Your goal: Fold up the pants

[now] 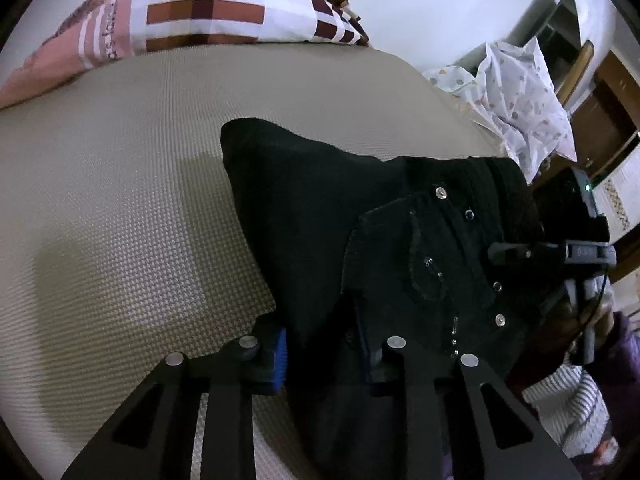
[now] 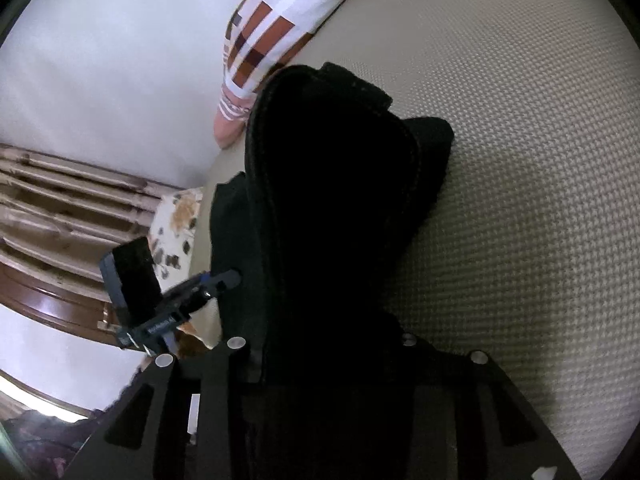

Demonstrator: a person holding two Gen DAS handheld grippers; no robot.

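Black pants with silver rivets and a pocket hang in the air above a beige textured mattress. My left gripper is shut on the pants fabric, its blue pads pressed on the cloth. In the left wrist view the right gripper grips the waistband at the right. In the right wrist view the pants fill the centre as a dark bunched mass and hide my right gripper's fingertips, which close on the cloth. The left gripper shows there holding the pants' left edge.
A checkered red, white and pink quilt lies at the mattress's far end, also in the right wrist view. A floral pillow sits beside the bed. Wooden furniture stands along the white wall.
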